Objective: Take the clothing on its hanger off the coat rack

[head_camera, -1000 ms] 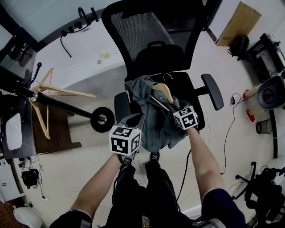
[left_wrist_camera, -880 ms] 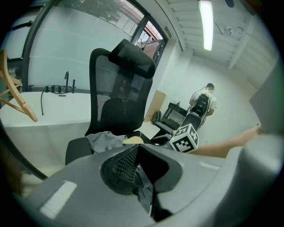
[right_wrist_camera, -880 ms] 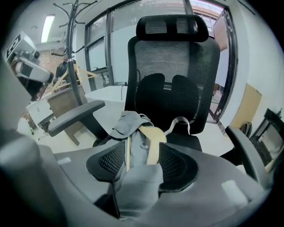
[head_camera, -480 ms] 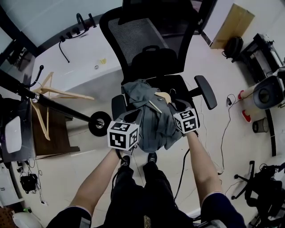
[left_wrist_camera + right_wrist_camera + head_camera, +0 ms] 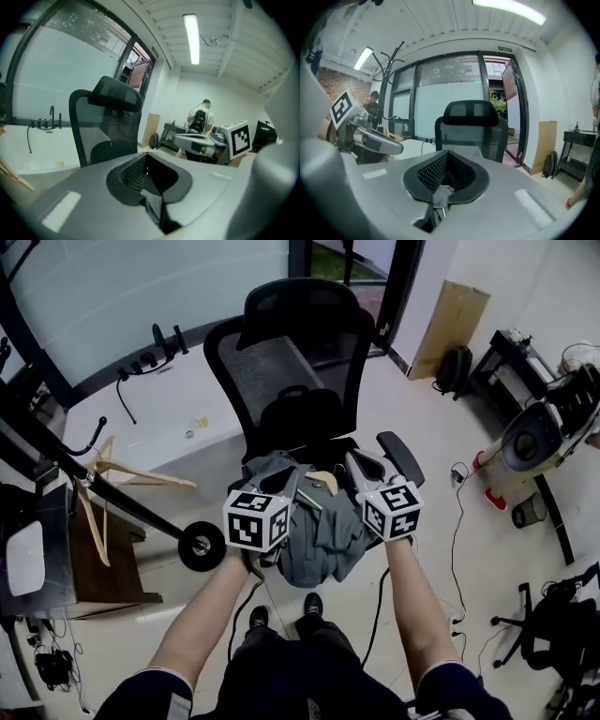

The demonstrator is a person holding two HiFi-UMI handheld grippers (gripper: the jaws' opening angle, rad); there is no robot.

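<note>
The left gripper point(image 5: 277, 491) and right gripper point(image 5: 364, 474) fingers each pinch the garment point(image 5: 319, 545), probably to lay it, hanger point(image 5: 323, 480) at 12 o'clock, on the chair point(image 5: 291, 362).

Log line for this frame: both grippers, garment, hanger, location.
left gripper: shut on grey garment | right gripper: shut on grey garment | wooden hanger: in grey garment | location: over office chair

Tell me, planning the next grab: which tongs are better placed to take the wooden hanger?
Right, narrowly. The left tongs and right tongs are both shut on the grey clothing on the chair; the hanger's bare wood seems nearer the right.
</note>
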